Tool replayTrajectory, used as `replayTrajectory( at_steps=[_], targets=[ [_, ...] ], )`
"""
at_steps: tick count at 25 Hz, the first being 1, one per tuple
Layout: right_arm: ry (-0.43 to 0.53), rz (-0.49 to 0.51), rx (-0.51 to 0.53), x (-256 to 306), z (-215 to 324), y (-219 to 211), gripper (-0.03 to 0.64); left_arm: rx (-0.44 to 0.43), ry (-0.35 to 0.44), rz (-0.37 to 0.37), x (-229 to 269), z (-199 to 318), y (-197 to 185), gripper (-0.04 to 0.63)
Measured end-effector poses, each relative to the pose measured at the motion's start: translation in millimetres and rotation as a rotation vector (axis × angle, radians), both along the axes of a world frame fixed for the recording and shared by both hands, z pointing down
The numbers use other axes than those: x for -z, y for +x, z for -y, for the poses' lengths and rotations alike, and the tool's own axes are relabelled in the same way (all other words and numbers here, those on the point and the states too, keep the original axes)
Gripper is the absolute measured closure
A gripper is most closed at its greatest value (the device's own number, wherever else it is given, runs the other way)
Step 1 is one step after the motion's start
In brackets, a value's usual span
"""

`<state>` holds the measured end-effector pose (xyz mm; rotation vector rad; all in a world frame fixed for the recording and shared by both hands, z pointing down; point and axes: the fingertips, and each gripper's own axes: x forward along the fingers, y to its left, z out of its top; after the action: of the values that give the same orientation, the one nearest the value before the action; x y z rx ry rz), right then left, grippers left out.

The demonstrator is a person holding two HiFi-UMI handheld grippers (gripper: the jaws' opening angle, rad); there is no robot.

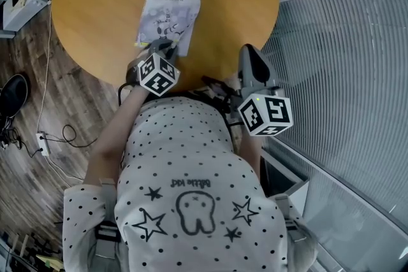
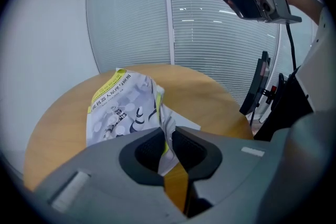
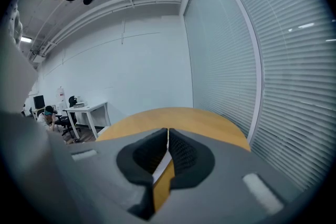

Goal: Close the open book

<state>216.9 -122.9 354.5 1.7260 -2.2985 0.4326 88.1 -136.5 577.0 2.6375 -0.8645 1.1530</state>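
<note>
left gripper view looks along the left tool (image 2: 166, 136), whose jaws stand nearly together and pinch the raised, bowed edge of the front cover of the book (image 2: 123, 105). the book lies just ahead of it on the round wooden counter (image 2: 215, 97), a yellow band at its far end. the right tool (image 3: 168, 136) has its jaws together with nothing between them, held above the counter's near edge, well apart from the book. window blinds (image 1: 344, 41) run along the right.
</note>
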Motion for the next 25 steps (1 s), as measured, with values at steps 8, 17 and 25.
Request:
replayTrajectory(
  at_steps=[8,17,25],
  targets=[
    [-0.003,0.003,-0.004,-5.1,-3.2,0.9,0.606,0.006,-0.015,0.009,-9.6,-1.6,-0.8,0.531],
    [-0.002,0.003,0.002,-2.2,-1.2,-3.2,0.606,-0.002,-0.007,0.015,-10.3,-3.9,-2.3,0.511],
    [-0.002,0.002,0.007,-0.5,-2.3,-2.0,0.606,-0.02,-0.018,0.009,-6.6,-9.0,2.7,0.491]
  ],
)
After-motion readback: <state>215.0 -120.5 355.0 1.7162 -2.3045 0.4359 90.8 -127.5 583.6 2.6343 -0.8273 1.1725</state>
